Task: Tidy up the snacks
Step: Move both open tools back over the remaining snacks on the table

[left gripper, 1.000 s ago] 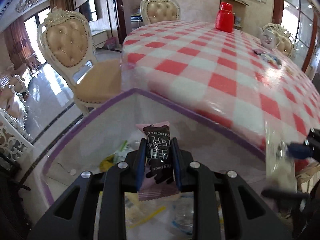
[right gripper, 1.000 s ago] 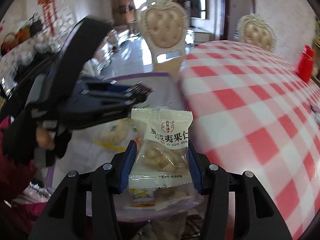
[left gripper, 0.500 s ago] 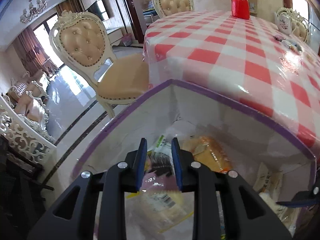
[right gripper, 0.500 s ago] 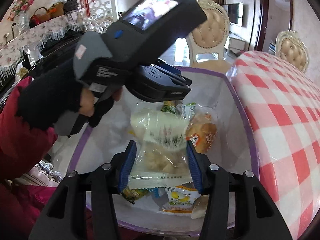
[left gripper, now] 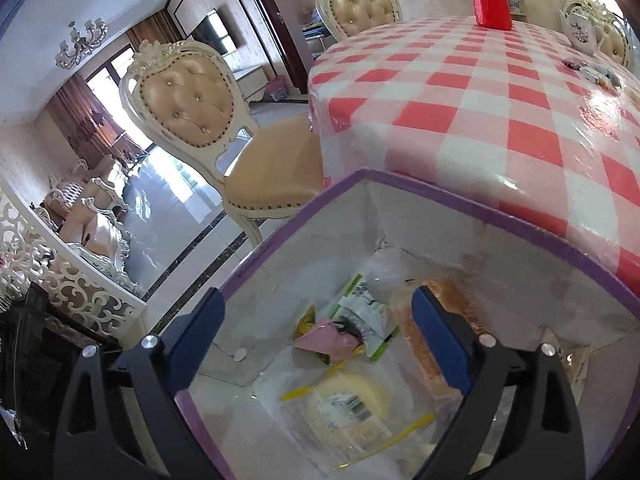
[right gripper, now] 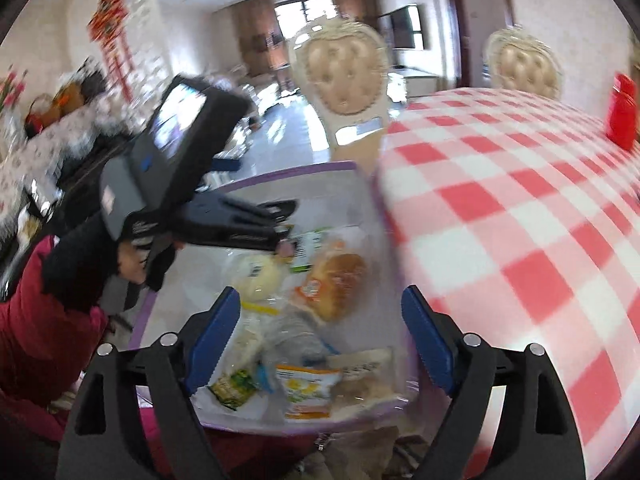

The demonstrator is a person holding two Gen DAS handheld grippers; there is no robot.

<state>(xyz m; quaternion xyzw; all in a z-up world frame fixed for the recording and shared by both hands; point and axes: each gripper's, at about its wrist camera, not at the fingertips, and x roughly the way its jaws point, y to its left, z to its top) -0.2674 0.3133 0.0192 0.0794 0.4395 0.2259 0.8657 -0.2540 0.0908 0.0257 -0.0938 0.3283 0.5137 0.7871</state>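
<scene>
A white box with a purple rim [left gripper: 472,210] stands against the table edge and holds several snack packets. My left gripper [left gripper: 320,332] hangs over it with its jaws opening wide and nothing between them. Below it lie the pink chocolate bar [left gripper: 326,338], a bread packet [left gripper: 452,304] and a pale round pastry [left gripper: 348,400]. My right gripper [right gripper: 322,340] is also opening over the box [right gripper: 280,172]. A blurred clear packet [right gripper: 296,338] sits below its gap and touches neither pad. A bun [right gripper: 340,280] lies beyond. The left gripper [right gripper: 286,222] reaches in from the left.
The table with a red and white checked cloth [left gripper: 500,100] lies to the right of the box. It carries a red container [left gripper: 490,0] and a teapot [left gripper: 580,32] at the far side. A cream padded chair [left gripper: 192,108] stands beyond the box. A person's red sleeve [right gripper: 40,320] is at left.
Both grippers went from shut to open over the box. The chocolate bar left the left jaws and lies among the snacks. The nut packet left the right jaws.
</scene>
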